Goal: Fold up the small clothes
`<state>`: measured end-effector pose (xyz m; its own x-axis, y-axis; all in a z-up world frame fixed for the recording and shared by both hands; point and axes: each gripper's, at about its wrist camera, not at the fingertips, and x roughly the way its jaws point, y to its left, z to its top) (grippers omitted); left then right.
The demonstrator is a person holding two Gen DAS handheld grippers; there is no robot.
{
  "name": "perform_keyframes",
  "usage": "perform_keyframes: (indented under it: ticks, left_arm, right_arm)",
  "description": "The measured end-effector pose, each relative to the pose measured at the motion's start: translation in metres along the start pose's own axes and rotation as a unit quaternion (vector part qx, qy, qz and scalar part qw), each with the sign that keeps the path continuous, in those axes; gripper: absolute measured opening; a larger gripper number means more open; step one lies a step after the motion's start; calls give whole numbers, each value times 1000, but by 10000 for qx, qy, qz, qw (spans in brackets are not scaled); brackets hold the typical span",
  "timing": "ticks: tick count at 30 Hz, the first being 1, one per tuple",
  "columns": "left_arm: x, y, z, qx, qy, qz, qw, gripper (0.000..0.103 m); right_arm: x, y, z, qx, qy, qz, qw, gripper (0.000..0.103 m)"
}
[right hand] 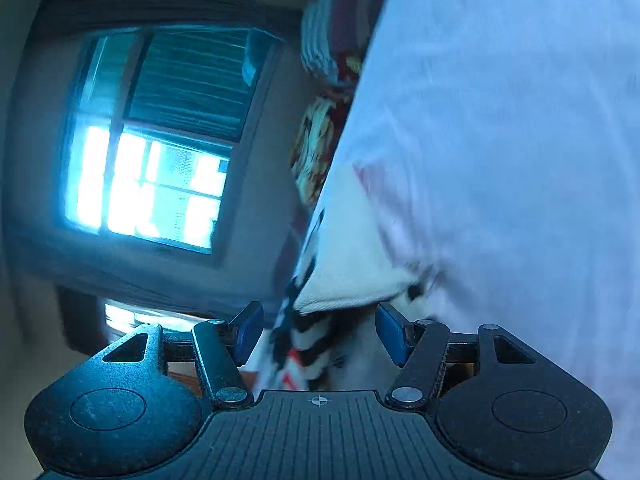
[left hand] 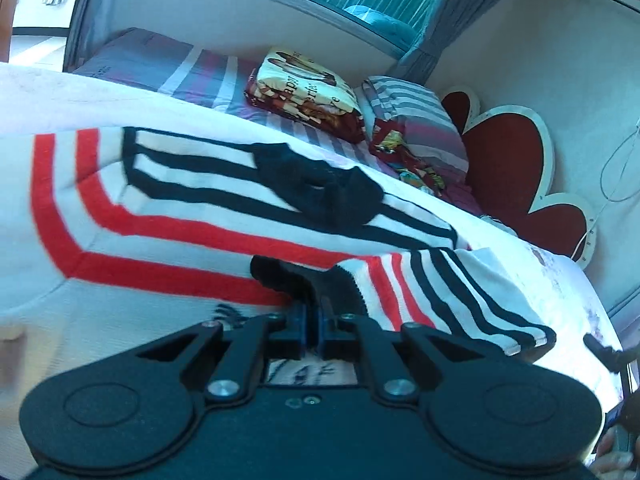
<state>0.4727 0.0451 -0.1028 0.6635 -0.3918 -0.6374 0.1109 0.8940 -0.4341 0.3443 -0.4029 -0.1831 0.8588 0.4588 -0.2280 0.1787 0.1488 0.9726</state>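
A small white knit sweater (left hand: 168, 208) with red and navy stripes lies on the bed, filling the left wrist view. My left gripper (left hand: 316, 320) is shut on its dark-trimmed edge near the striped sleeve (left hand: 460, 300). In the right wrist view my right gripper (right hand: 320, 330) is open, its blue pads (right hand: 390, 330) wide apart, with the striped edge of the sweater (right hand: 304, 344) hanging between them and white cloth (right hand: 500, 140) filling the right side. I cannot tell whether the pads touch the cloth.
Folded printed blankets (left hand: 308, 88) and a striped pillow (left hand: 416, 116) lie at the bed's far end. A red petal-shaped headboard (left hand: 516, 168) stands against the wall. A window (right hand: 152, 152) with curtains is beyond the bed.
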Motion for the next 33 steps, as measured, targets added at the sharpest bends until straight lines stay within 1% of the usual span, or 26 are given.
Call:
perform_keyframes:
  ticks: [2,5,7,8,11,12,14,16,17,18,22,28,29,30,31,32,33]
  left_arm:
    - [-2,3,-2,-53,26,-28,10000,4]
    - [-5,9,-6,-112,61,-37,9999,4]
    - [-3,11,-5,-162,73,-36,9998,4]
    - [-3,12,-5,-182,71,-42,9998,4]
    - [0,13,-3,-169,33,-24,9998,4]
    - [0,13,-2,-166,12,-15,9999,4]
    - [-1,15,-1,-150,-9,-8,9999,4]
    - [-3,16,-1,-106,-39,18,9999,4]
    - [-3,17,-1,-81,-66,56,9999,4]
    - [-3,18,-1,-81,-80,76,9999,4]
    - [-4,28,5,-158,-134,143,9997,4]
    - [0,33,11,-33,-19,229,9997,4]
    - [1,34,9,-17,-4,246,9997,4]
    - [1,34,8,-21,-11,257,9997,4]
    - [0,35,7,-38,-52,260,9996,4]
    - [-3,34,6,-42,-106,270,9996,4]
    - [-7,32,6,-36,-181,261,9995,4]
  right_arm:
    - [7,-6,4,368,79,160,9992,62]
    - [16,-9,14,582,35,292,9979,62]
    - [19,-10,24,634,-93,193,9978,62]
    - [19,-10,29,617,-163,161,9978,62]
    - [17,-9,38,410,-317,-123,9986,62]
    - [18,-8,39,323,-325,-230,9987,60]
    - [17,-4,39,79,-258,-447,9986,51]
    - [17,-3,36,-56,-204,-545,9983,47]
    - [18,-1,35,-150,-185,-613,9978,41]
    - [19,0,34,-259,-154,-698,9971,39]
    - [24,3,23,-312,-65,-648,9974,40]
    - [28,-11,22,33,-80,-503,9987,39]
    - [30,-12,23,11,-85,-526,9986,36]
    - [32,-10,24,-85,-92,-636,9979,17]
    - [34,-8,24,-231,-67,-827,9963,8]
    - [33,-4,22,-402,-34,-947,9947,7]
    - [30,0,19,-573,-35,-847,9947,6]
